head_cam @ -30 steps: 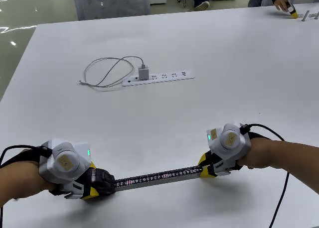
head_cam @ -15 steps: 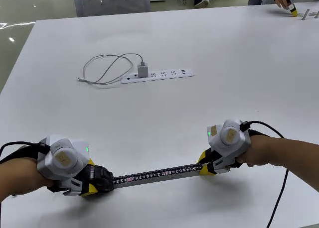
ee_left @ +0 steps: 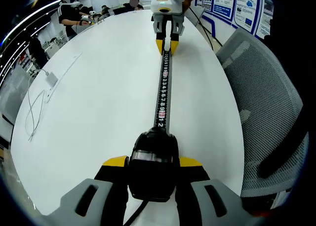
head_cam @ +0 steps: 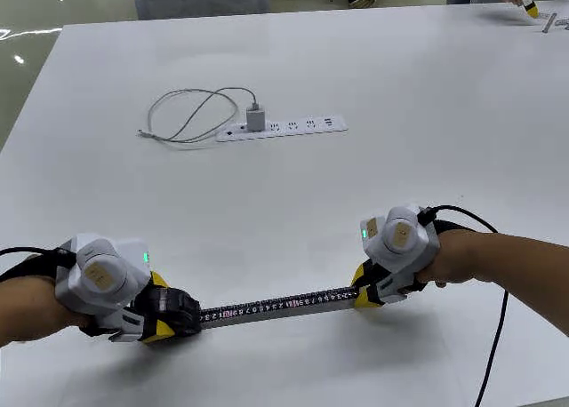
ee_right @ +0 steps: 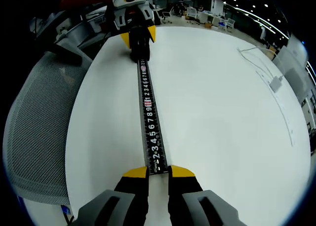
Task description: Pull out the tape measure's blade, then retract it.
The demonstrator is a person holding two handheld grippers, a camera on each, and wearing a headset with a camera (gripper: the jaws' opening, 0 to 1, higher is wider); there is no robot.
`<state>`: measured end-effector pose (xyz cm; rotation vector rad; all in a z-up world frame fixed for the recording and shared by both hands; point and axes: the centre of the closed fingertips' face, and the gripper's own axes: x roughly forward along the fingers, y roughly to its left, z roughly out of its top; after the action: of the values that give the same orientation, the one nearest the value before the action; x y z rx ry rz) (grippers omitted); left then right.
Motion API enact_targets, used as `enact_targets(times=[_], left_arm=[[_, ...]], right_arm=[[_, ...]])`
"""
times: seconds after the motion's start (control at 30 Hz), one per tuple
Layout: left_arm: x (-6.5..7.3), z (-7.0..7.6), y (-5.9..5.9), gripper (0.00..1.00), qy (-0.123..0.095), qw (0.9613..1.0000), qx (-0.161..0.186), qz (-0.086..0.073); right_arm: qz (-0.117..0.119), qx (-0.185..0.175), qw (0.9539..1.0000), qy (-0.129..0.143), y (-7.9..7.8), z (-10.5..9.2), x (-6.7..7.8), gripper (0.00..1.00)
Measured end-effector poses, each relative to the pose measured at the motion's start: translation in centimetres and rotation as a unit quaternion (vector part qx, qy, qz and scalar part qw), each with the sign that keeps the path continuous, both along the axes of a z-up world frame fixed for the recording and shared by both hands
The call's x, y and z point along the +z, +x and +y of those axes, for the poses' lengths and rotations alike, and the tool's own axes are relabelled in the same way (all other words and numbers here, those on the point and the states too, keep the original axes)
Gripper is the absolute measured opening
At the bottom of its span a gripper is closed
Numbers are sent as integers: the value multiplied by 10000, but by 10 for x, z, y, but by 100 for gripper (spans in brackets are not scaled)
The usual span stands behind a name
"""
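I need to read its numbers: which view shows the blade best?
The right gripper view: the blade runs up the middle, digits large. The left gripper view shows it narrower beyond the case; the head view, small.

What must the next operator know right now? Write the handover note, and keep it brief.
The left gripper is shut on the tape measure case, over the table.
The right gripper is shut on the tip of the blade.
The blade is drawn out and runs straight between the two grippers.
Done: the pull-out, by the look of it.
Left: retract the blade, probably by guiding the right gripper back toward the case.
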<state>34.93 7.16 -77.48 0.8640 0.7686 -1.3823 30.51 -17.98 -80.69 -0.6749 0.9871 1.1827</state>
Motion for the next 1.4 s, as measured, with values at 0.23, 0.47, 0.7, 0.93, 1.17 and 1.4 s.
enact_targets(times=[0.23,0.47,0.7,0.93,1.17,1.4], left_arm=[[0,0,0,32,36,10000,-23,-44],[0,0,0,32,81,10000,-42,-18],[1,-1,0,32,88,9999,-78,22],[2,0,0,33,91,9998,-150,130],[3,0,-1,33,102,9997,-155,158],[7,3,-3,37,57,9995,-52,309]], right_arm=[[-61,-43,10000,-51,0,0,0,11],[-122,5,9999,-68,0,-1,0,11],[-100,245,9995,-180,-2,0,-1,11],[3,189,9997,-138,-1,0,0,12],[-97,441,9980,-435,-2,-2,0,14],[-170,321,9986,-379,1,-7,7,18]])
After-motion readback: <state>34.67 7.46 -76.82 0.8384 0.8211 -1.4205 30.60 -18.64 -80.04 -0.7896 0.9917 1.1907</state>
